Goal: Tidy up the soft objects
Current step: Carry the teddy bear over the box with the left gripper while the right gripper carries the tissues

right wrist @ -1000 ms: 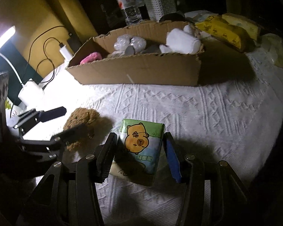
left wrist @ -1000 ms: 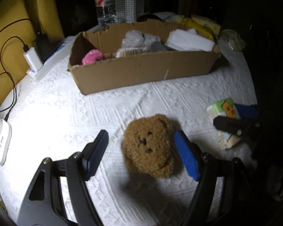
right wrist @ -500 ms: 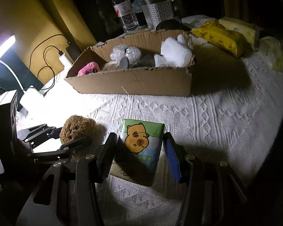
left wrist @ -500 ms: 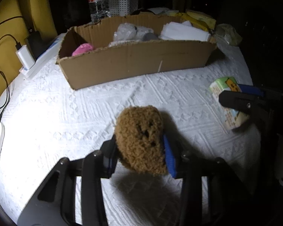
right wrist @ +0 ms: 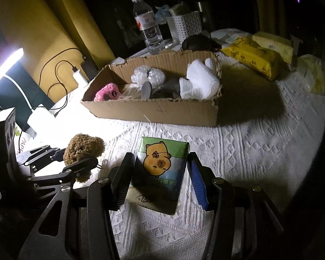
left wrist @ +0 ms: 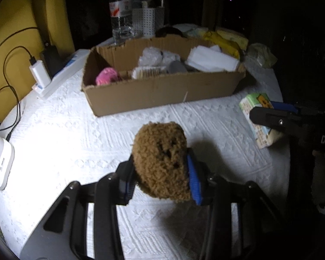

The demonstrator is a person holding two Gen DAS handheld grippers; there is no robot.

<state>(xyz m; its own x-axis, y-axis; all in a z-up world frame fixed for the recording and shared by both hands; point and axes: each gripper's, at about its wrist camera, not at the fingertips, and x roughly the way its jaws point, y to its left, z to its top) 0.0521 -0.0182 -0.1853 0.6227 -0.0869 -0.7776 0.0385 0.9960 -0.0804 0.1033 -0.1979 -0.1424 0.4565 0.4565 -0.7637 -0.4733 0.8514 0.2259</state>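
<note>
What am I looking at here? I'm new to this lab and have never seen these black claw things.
They are two hand-held grippers, each carrying a camera that looks along its fingers. The left view shows the left gripper closed on a brown plush bear. The right view shows the right gripper around a tissue pack with a cartoon animal on it; whether it grips is unclear. Both are above a white tablecloth. Behind stands a cardboard box already holding soft things, such as a pink toy and white socks.
</note>
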